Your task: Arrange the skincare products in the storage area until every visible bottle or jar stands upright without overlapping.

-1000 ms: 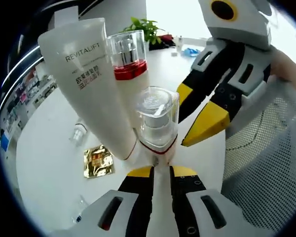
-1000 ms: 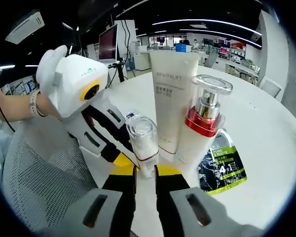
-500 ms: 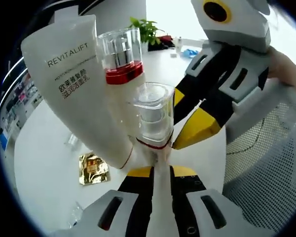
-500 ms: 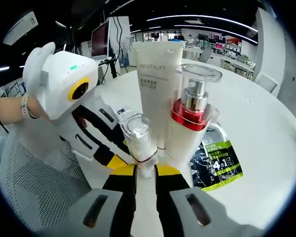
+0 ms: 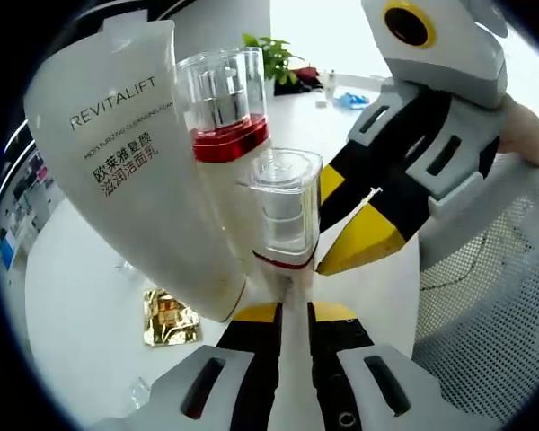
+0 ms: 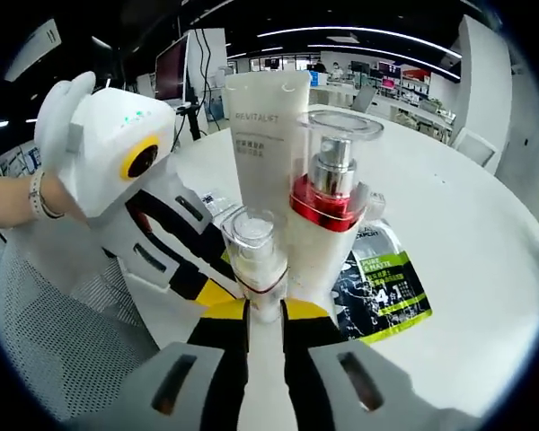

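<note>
The small pump bottle stood touching the red-collared bottle, pinched by both the left gripper and right gripper; releasing gently looked wise, keeping it upright.

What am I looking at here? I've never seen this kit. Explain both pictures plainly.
There is no robot. A person holds two handheld grippers, each with a fisheye camera looking along its own black-and-yellow jaws. In the left gripper view, the left gripper rises from the bottom and the white-bodied right one comes in from the right. The right gripper view shows the right gripper at the bottom.

Both sets of jaws appear to be closed on the base of the small pump bottle, which has a clear cap. Close behind it stand a red-collared pump bottle and a white Revitalift tube. A gold sachet and a green-and-black sachet lie flat on the white table.
</note>
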